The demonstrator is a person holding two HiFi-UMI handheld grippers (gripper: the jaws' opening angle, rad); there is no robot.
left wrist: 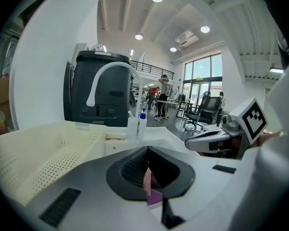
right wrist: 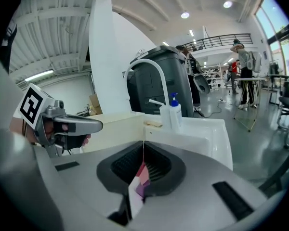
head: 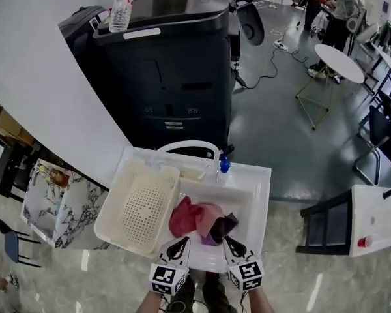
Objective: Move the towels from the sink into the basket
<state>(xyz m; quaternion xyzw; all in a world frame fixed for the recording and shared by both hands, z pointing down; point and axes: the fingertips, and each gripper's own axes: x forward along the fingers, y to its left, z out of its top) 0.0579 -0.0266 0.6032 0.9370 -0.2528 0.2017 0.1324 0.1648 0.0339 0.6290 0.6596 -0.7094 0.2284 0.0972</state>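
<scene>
A red towel (head: 182, 217), a pink towel (head: 208, 215) and a dark purple one (head: 225, 225) lie bunched in the basin of the white sink (head: 257, 194). An empty cream perforated basket (head: 143, 210) sits on the sink's left side, also seen in the left gripper view as the basket (left wrist: 43, 153). My left gripper (head: 180, 243) and right gripper (head: 229, 242) hover side by side over the sink's near edge, just short of the towels. Both are shut with nothing held. Slivers of pink and purple towel (left wrist: 151, 189) show under the left gripper (left wrist: 147, 153); the same towel colours (right wrist: 139, 179) show under the right gripper (right wrist: 143, 146).
A white arched faucet (head: 189, 147) and a blue-capped soap bottle (head: 225, 165) stand at the sink's back rim. Behind it is a big black machine (head: 169, 57) with a water bottle (head: 121, 8) on top. A black chair (head: 326, 227) stands to the right.
</scene>
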